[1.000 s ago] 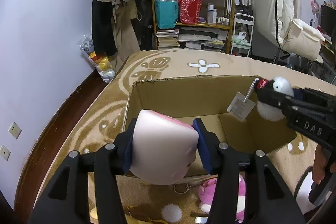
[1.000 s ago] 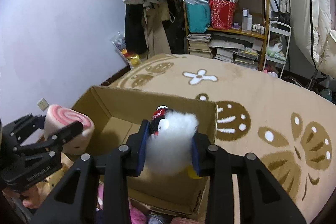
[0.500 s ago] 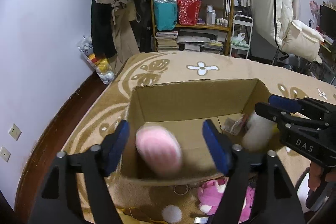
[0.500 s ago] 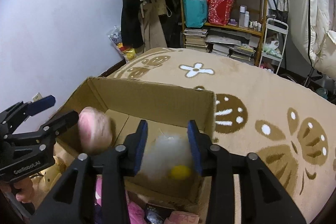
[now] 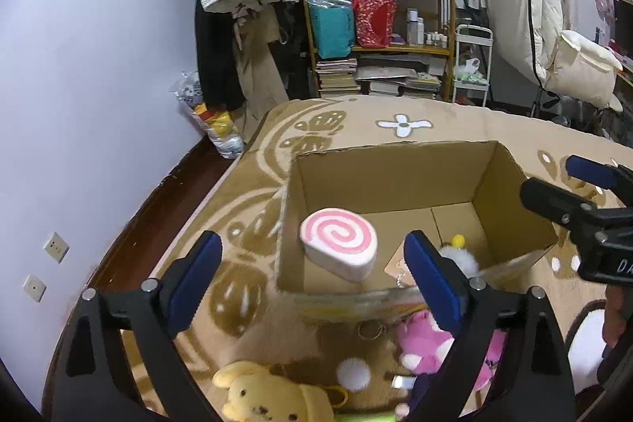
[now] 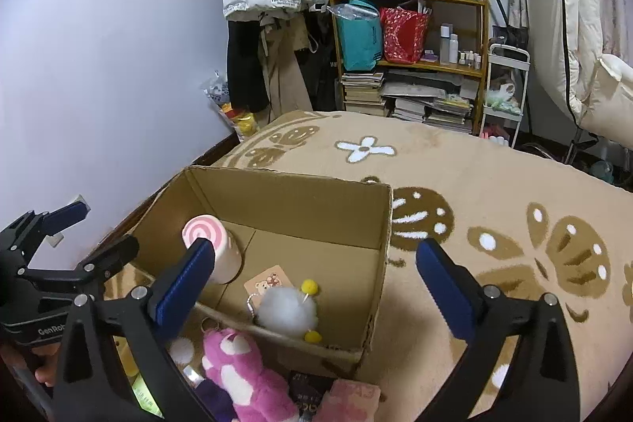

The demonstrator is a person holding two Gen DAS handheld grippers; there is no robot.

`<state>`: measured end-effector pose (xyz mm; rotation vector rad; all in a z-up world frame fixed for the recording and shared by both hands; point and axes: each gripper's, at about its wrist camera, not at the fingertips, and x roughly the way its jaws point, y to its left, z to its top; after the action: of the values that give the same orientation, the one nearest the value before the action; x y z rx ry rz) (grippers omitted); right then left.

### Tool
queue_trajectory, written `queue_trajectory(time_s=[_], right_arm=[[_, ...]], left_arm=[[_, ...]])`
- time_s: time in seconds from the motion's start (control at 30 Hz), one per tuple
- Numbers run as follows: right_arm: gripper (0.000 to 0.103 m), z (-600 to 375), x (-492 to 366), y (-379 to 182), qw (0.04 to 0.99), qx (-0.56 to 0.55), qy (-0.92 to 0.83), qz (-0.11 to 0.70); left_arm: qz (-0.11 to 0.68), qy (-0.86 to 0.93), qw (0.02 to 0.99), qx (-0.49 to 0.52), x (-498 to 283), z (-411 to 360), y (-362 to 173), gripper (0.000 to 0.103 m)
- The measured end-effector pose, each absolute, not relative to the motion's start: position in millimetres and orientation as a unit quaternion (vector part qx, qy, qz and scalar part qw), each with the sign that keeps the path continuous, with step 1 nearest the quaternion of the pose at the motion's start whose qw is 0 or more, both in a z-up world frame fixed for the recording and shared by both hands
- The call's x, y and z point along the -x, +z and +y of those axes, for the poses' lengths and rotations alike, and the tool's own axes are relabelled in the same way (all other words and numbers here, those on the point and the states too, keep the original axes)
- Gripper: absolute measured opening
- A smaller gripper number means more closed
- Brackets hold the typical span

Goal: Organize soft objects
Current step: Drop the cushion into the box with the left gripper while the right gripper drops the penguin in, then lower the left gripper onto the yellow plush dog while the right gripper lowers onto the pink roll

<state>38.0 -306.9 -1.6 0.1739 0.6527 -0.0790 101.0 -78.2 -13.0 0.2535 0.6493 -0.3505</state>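
Patterned beige blanket (image 6: pixel 474 176) bearing an open cardboard box (image 6: pixel 300 200). Inside the box: pink swirl-roll plush (image 5: pixel 338 244) toward its left side, and white fluffy plush (image 6: pixel 287 311) with yellow pompoms at its near wall. Left gripper (image 5: pixel 312 279) and right gripper (image 6: pixel 312 283), jaws having just been opening, both stand wide with nothing between them. Pink plush bear (image 6: pixel 241 370) lies outside the box's near wall.
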Motion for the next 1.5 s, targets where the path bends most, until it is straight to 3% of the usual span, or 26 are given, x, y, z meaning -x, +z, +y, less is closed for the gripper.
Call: queue_trajectory(time_s=[0.13,0.6,1.5], right_arm=[[0.103,-308,-28,3,0.942,-0.089,-0.043,0.322],[0.103,-315,22,9,0.935,-0.12,-0.062,0.329],[0.103,-319,30,-58,0.886,-0.154,-0.092,0.428]], left_arm=[[0.319,-0.156,0.927,-0.119,-89,-62,-6,0.099],[0.342,-0.111,0.925,-0.121,-56,-25,-5,0.1],[0.418,-0.078,0.897,-0.122,-57,-7,-47,0.1]])
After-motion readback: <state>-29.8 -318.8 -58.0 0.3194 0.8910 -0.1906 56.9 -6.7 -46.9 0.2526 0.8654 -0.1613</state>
